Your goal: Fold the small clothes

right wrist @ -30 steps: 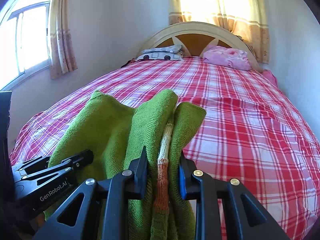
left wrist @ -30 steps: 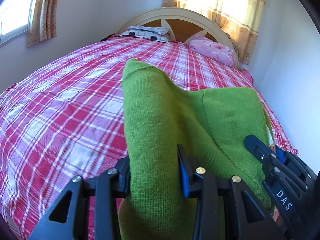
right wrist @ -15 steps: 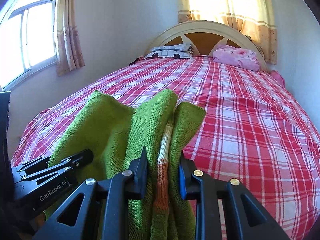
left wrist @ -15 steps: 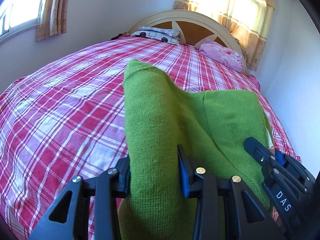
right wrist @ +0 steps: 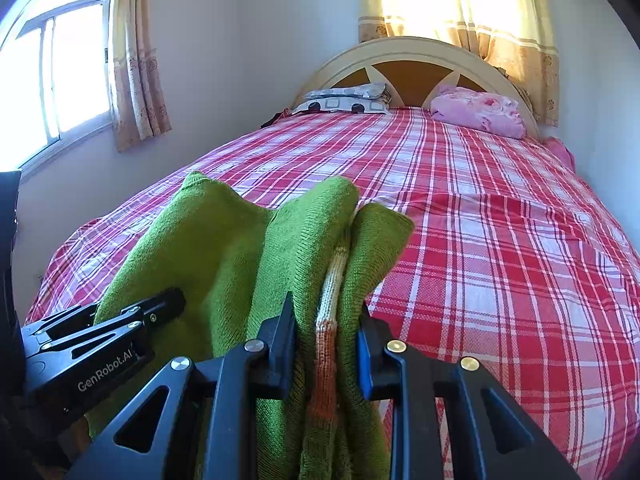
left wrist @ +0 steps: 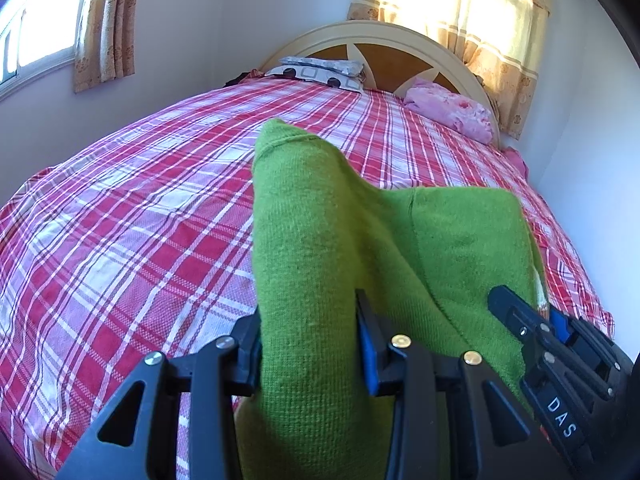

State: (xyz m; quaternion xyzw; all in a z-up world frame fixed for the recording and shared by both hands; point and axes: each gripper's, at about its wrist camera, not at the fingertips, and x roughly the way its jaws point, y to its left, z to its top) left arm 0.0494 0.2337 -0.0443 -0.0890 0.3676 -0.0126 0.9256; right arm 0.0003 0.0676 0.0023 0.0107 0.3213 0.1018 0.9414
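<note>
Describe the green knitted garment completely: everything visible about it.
The green knitted garment is a bright green, wool-like knit with a fine ribbed texture. A narrow striped band, cream to orange-brown, runs between its bunched layers in the right wrist view. It is gathered into folds, held up above the red plaid bedsheet; whether its lower part touches the sheet is out of view. The left gripper clamps one bunch and the right gripper clamps another, with slack cloth spanning between them.

I see a bed [right wrist: 500,240] in red plaid sheet, arched cream headboard [right wrist: 408,60], two pillows, sunlit curtains [right wrist: 460,4], side window [right wrist: 60,76], white walls.
</note>
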